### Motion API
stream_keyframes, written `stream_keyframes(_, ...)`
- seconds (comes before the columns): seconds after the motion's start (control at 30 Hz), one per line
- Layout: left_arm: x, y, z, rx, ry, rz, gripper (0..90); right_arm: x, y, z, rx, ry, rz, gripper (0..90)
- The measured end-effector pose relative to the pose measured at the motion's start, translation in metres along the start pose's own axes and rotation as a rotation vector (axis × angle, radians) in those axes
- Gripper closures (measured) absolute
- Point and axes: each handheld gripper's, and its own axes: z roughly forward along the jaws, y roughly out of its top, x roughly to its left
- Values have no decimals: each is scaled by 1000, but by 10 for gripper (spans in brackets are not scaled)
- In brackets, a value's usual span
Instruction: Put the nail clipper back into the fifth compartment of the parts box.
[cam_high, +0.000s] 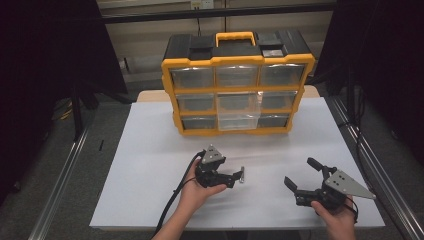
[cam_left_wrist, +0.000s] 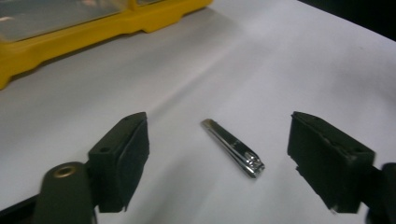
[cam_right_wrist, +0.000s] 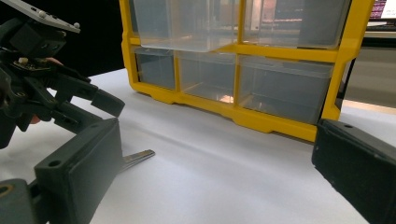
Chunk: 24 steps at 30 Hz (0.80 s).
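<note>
Nail clipper half hidden behind the right gripper's jaw in the right gripper view; drawer contents too blurred to read. Clipper slim, shiny metal, flat on the white table, between the spread jaws of the left gripper, untouched. Right gripper also spread, empty. Yellow drawer organizer stands behind.

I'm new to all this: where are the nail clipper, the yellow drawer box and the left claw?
nail clipper (cam_left_wrist: 232, 148), left gripper view, mid body.
yellow drawer box (cam_high: 237, 61), high view, top frame.
left claw (cam_high: 233, 179), high view, between its tips.
</note>
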Motion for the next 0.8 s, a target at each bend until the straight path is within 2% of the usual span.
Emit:
stream_keyframes(0.07, -3, 1, 4, 15, -4, 23, 269, 0, 0, 0, 0, -1, 1, 18)
stream_keyframes(0.1, -4, 2, 6, 42, -3, 33, 269, 0, 0, 0, 0, -1, 1, 18)
stream_keyframes(0.13, -6, 2, 10, 47, -18, 24, 328, 0, 0, 0, -1, 0, 3, 18)
stream_keyframes(0.2, -6, 1, 13, 50, -31, 26, 340, 0, 0, 0, -2, 2, 3, 17)
stream_keyframes(0.23, -7, 1, 14, 74, -20, 34, 361, 0, 0, -1, 0, 1, 4, 18)
stream_keyframes(0.37, -9, -1, 20, 96, -28, 5, 423, -1, 0, -1, -6, 0, 0, 18)
stream_keyframes(0.4, -9, 0, 20, 114, -34, 9, 479, -1, 0, -1, -7, 0, -1, 18)
stream_keyframes(0.47, -10, -1, 22, 102, -46, -2, 499, -1, 0, -1, -7, 1, 0, 18)
stream_keyframes(0.5, -13, -1, 23, 115, -18, 8, 512, -1, 0, -1, -8, 1, 0, 18)
stream_keyframes(0.53, -13, 0, 22, 138, -28, 17, 529, -2, 0, -2, -6, 0, 5, 18)
stream_keyframes(0.57, -13, 0, 22, 138, -28, 17, 553, -2, 0, -2, -6, 0, 5, 18)
stream_keyframes(0.63, -15, 1, 24, 136, -39, -6, 567, -2, 0, -2, -7, 0, 4, 18)
stream_keyframes(0.67, -18, 2, 26, 142, -9, 3, 584, -2, 1, -2, -8, 4, 4, 18)
stream_keyframes(0.7, -18, 2, 26, 142, -9, 3, 587, -2, 1, -2, -8, 4, 4, 18)
stream_keyframes(0.73, -18, 1, 28, 144, -27, 2, 589, -1, 1, -2, -9, 4, 3, 18)
stream_keyframes(0.77, -18, 1, 28, 144, -27, 2, 595, -1, 1, -2, -9, 4, 3, 18)
stream_keyframes(0.8, -19, 1, 28, 168, -11, 9, 597, -2, 1, -2, -10, 3, 4, 18)
